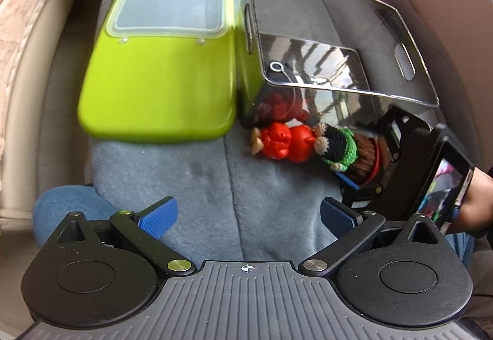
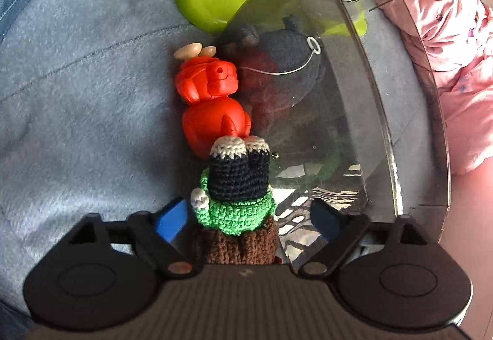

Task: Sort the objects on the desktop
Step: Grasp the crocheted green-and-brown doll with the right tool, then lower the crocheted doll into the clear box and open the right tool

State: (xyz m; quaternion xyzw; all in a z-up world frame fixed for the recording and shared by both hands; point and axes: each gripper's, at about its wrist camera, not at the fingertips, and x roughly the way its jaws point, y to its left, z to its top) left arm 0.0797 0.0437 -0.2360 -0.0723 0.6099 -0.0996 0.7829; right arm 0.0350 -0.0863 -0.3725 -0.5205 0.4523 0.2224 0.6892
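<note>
A crochet doll (image 2: pixel 235 186) with a green top, black legs and brown hair lies on the blue blanket, feet pointing away. My right gripper (image 2: pixel 248 213) is open around its head and body, with a gap showing on the right side. Beyond its feet lies a red plastic figure (image 2: pixel 212 99) against the smoky clear bin (image 2: pixel 369 99). In the left wrist view the doll (image 1: pixel 336 145) and red figure (image 1: pixel 283 142) lie before the bin (image 1: pixel 339 25), with the right gripper (image 1: pixel 369 155) at the doll's head. My left gripper (image 1: pixel 248 210) is open over bare blanket.
A lime green box (image 1: pixel 160 75) with a clear lid stands left of the bin, touching it. A dark plush item (image 2: pixel 292 56) with a ring cord lies inside the bin. Pink cloth (image 2: pixel 446 31) lies beyond the bin. A hand (image 1: pixel 474 201) holds the right gripper.
</note>
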